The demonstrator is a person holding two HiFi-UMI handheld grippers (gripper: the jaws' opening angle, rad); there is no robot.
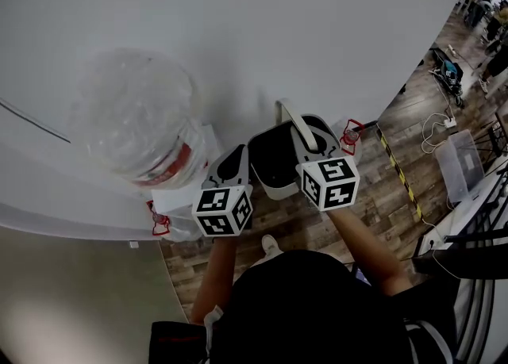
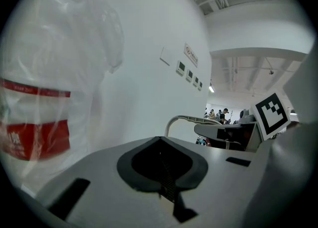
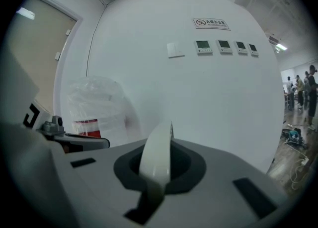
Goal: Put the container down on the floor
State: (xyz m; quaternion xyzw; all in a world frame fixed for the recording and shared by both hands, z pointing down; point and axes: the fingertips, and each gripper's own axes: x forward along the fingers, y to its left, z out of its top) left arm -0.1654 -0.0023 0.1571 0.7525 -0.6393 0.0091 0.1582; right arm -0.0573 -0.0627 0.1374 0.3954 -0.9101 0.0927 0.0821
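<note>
The container (image 1: 272, 166) is a white bucket with a dark inside. It hangs by its white bail handle (image 1: 298, 126) over the wooden floor (image 1: 317, 227), close to a white wall. My right gripper (image 1: 308, 134) is shut on that handle; in the right gripper view the handle (image 3: 158, 148) runs up between the closed jaws of the right gripper (image 3: 158, 175). My left gripper (image 1: 233, 161) is just left of the container, and in its own view the left gripper (image 2: 164, 170) is shut with nothing in it. The handle (image 2: 185, 118) shows ahead to the right.
A big clear plastic bag (image 1: 143, 126) with red print stands against the curved white wall (image 1: 302, 29) on the left. Yellow-black tape (image 1: 397, 170), cables and a clear box (image 1: 462, 166) lie on the floor at right. People stand far off at top right.
</note>
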